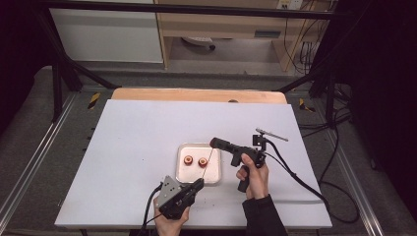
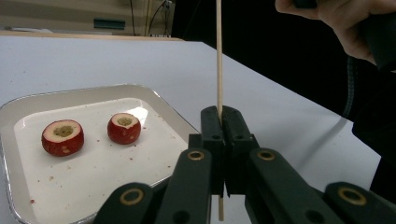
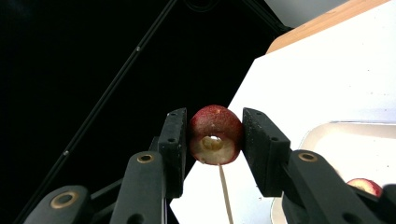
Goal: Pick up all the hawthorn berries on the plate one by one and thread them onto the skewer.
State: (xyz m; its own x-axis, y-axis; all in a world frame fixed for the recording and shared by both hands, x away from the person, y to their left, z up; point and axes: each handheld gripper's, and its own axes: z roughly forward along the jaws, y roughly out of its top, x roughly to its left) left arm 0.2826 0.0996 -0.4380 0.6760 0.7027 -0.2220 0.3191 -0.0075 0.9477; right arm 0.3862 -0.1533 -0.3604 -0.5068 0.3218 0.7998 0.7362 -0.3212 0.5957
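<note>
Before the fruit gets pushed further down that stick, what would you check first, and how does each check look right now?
1. Left claw shut on the wooden skewer: ok.
2. Skewer upright: ok in the left gripper view.
3. Right claw shut on the cored red fruit: ok, pads press both sides.
4. Skewer lined up with the fruit's cored hole: cannot tell; it meets the fruit's underside.
5. Two more cored fruits waiting on the metal tray: ok.

Lab, black frame rig (image 1: 64,64), white table (image 1: 137,147), trailing cables (image 1: 314,123)
</note>
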